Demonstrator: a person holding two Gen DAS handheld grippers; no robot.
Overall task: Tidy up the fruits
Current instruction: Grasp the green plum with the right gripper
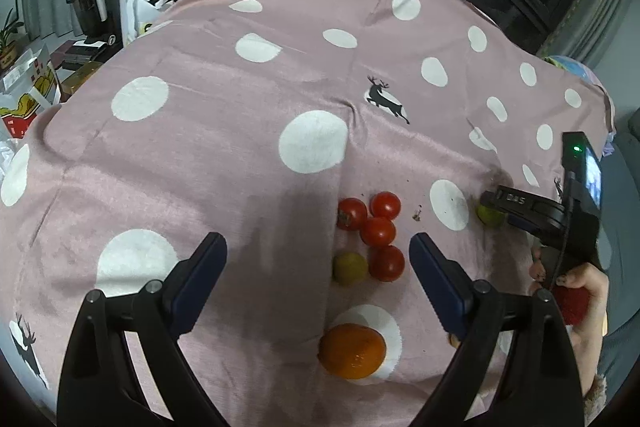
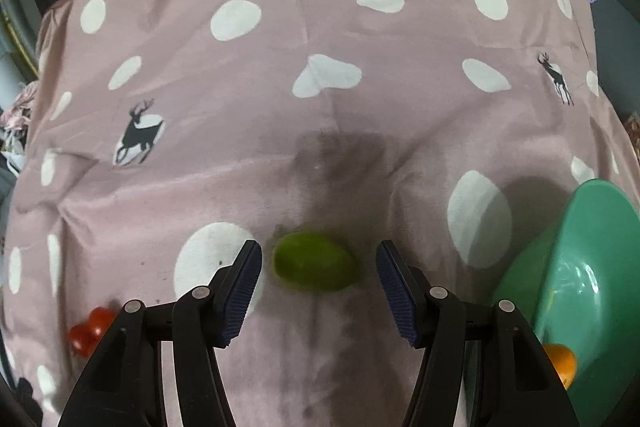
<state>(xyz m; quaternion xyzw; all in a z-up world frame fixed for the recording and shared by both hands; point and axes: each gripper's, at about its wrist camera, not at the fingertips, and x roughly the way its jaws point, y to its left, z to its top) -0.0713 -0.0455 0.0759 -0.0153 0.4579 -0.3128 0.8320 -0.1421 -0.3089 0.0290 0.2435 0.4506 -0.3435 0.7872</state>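
Note:
In the left wrist view, several red tomatoes point(image 1: 378, 229), a small green fruit point(image 1: 350, 268) and an orange point(image 1: 352, 350) lie on the pink spotted cloth point(image 1: 224, 155). My left gripper point(image 1: 318, 259) is open above them, empty. My right gripper point(image 2: 319, 269) is open, its fingers on either side of a green fruit point(image 2: 314, 267) on the cloth, not touching it. That fruit also shows in the left wrist view point(image 1: 489, 215) under the right gripper's fingers point(image 1: 520, 205). A green bowl point(image 2: 588, 267) at the right holds an orange point(image 2: 562, 363). Red tomatoes point(image 2: 88, 333) show at lower left.
The cloth covers a table whose edges drop off at left and far side. A hand point(image 1: 580, 291) holds the right gripper's handle at the right. Clutter of bags and boxes point(image 1: 28, 83) stands beyond the table's left edge.

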